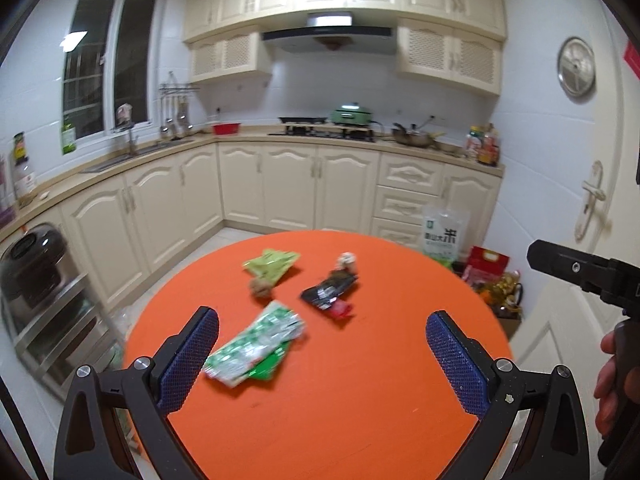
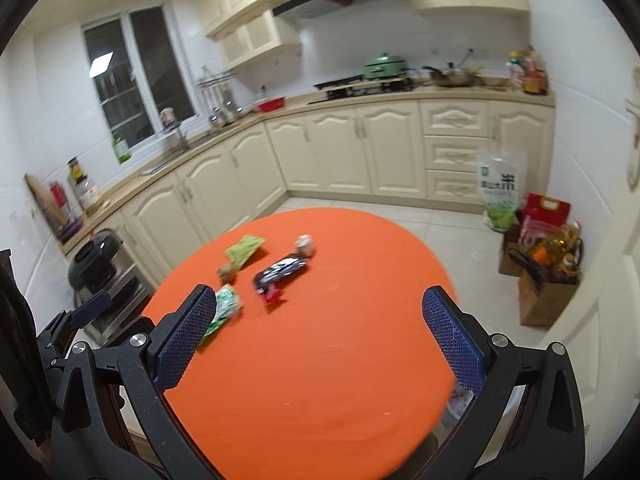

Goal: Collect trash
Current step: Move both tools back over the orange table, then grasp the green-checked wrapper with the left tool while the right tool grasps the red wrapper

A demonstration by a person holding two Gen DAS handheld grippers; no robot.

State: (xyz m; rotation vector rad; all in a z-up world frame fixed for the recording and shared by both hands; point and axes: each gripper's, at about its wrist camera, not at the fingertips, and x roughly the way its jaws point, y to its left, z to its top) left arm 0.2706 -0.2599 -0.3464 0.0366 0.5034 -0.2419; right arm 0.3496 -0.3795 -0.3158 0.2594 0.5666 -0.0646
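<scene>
Both the left gripper (image 1: 322, 334) and right gripper (image 2: 320, 308) gape wide; each holds nothing.

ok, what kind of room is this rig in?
A home kitchen, most likely: cream wooden cabinets under a beige countertop, a black gas hob beneath a range hood, and a steel sink below the window.

Left tongs (image 1: 322, 336) show black angular arms, silver screws at the pivots and blue dimpled pads (image 1: 188, 360); right tongs (image 2: 318, 316) match, black frame, blue textured pads (image 2: 454, 344).
</scene>
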